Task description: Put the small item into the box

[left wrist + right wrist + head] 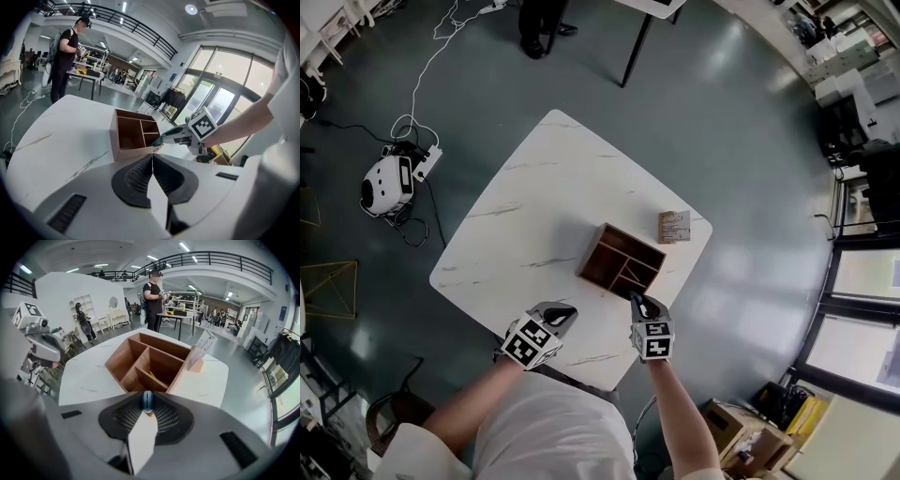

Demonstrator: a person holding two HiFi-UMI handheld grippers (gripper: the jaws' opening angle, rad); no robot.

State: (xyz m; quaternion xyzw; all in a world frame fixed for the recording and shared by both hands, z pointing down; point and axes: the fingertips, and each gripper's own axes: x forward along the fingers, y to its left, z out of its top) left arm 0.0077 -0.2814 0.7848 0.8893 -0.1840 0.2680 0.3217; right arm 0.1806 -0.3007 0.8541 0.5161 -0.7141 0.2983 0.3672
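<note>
Item [147,401] in right gripper [636,300] at box [123,361]

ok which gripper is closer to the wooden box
Right. The right gripper, shut on a small blue item, has its tip at the near edge of the wooden box. The left gripper sits farther back, off its near-left corner.

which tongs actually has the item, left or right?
The right tongs: a small blue item is pinched between its jaws, just short of the wooden box. The left tongs are shut on nothing.
</note>
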